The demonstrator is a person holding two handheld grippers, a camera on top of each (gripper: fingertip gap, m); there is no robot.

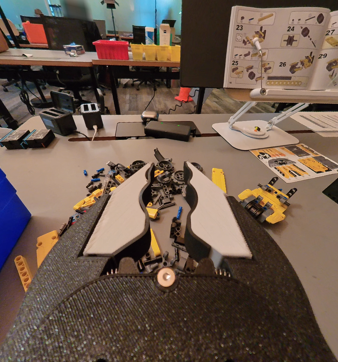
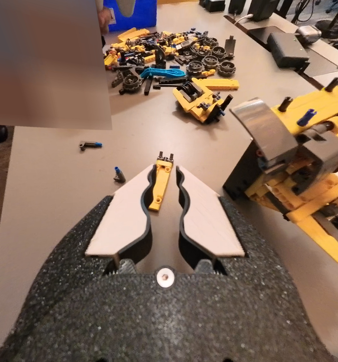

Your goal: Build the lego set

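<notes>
My left gripper is open and empty, hovering over a pile of small black, grey, yellow and blue building-toy parts, with its fingers on either side of several grey gears. My right gripper is open, low over the table. A flat yellow panel with dark pins at its far end lies between its jaws with a small gap on each side. A large yellow and grey model stands just right of the right gripper.
A small yellow sub-assembly lies right of the pile. A blue bin stands at the left. An open booklet on a white stand, a sticker sheet, chargers and a black box lie beyond. Two loose pins lie nearby. Across from one pair of fingers to the other is roughly 35 cm.
</notes>
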